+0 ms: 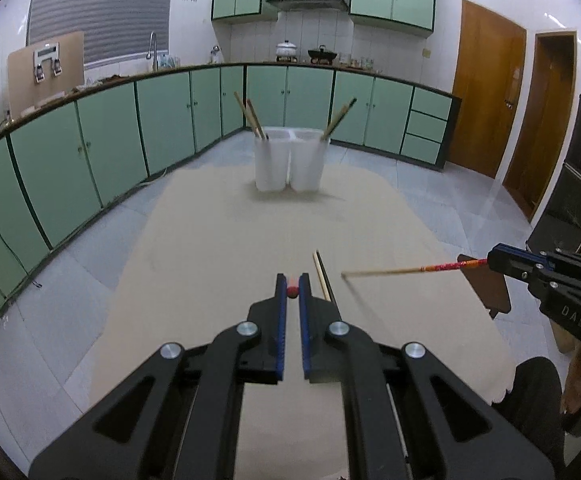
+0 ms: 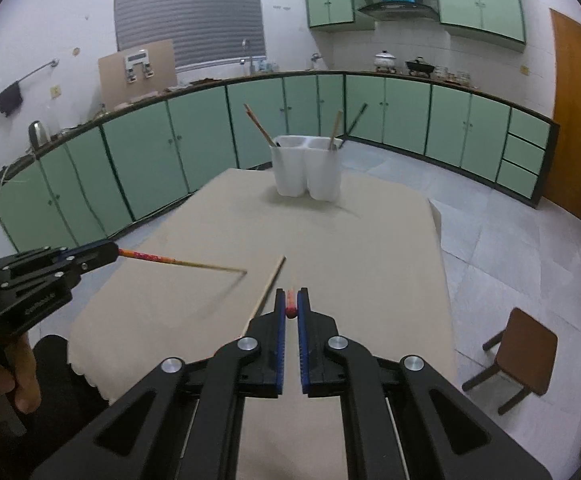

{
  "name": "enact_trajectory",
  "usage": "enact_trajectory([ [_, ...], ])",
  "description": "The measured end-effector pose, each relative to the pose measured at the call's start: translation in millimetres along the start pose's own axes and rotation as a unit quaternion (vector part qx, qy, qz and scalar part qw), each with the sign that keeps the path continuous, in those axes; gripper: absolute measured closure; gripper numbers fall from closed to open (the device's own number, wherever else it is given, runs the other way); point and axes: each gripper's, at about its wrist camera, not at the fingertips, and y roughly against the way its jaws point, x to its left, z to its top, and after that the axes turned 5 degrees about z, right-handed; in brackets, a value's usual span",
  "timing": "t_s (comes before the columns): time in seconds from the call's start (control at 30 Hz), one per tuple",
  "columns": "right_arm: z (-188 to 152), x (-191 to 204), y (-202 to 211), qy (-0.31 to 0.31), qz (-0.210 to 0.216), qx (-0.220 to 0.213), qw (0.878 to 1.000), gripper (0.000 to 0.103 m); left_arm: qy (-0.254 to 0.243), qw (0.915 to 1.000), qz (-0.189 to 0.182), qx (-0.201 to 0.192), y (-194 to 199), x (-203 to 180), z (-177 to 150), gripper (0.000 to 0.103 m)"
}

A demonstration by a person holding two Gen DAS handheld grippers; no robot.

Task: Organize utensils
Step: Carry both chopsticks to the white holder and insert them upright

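Left gripper (image 1: 292, 286): closed on the red end of a chopstick, seen end-on between the blue pads; in the right wrist view, same tool (image 2: 116, 251) with its red-patterned chopstick (image 2: 182, 263) jutting out sideways over the desk (image 2: 370, 248), tip blurred.
Right gripper (image 2: 291, 302): likewise clamped on a red chopstick end; in the left wrist view (image 1: 486, 261), its chopstick (image 1: 402, 270) held level, pointing inward.
Loose chopstick (image 2: 268, 285): lying flat on the cloth just left of the right fingers; probably a pair, judging by the light and dark sticks side by side (image 1: 321, 276) in the left wrist view.
Holder (image 2: 307, 168): white, two-compartment, at the far end of the desk, well apart from both grippers; chopsticks already leaning in each side.
Risk, pivoting: each stick pinched only at its very end; likely to swing or droop in the grip during travel.
Risk, collision: the two held sticks point toward each other; tips could cross or knock one loose.
Risk, insertion: long overhang could strike the holder rim or the leaning sticks; light holder might tip.
Risk, sorting: wrong compartment possible; sorting rule not discernible.
Writing: "DAS" on the right gripper body (image 1: 569, 321); moulded text on the left gripper body, unreadable.
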Motion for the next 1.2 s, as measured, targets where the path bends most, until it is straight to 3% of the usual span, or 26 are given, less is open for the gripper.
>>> enact_trajectory([
  [0.53, 86, -4, -32, 0.044, 0.028, 0.046, 0.998, 0.097, -0.038, 0.999, -0.023, -0.006, -6, -6, 60, 0.098],
  [0.87, 131, -1, -61, 0.058, 0.043, 0.09, 0.993, 0.097, -0.054, 0.9979, -0.03, 0.017, -29, -8, 84, 0.098],
  [1.2, 169, -5, -54, 0.062, 0.041, 0.089, 0.993, 0.097, -0.05, 0.9977, -0.037, 0.024, -33, 4, 115, 0.098],
])
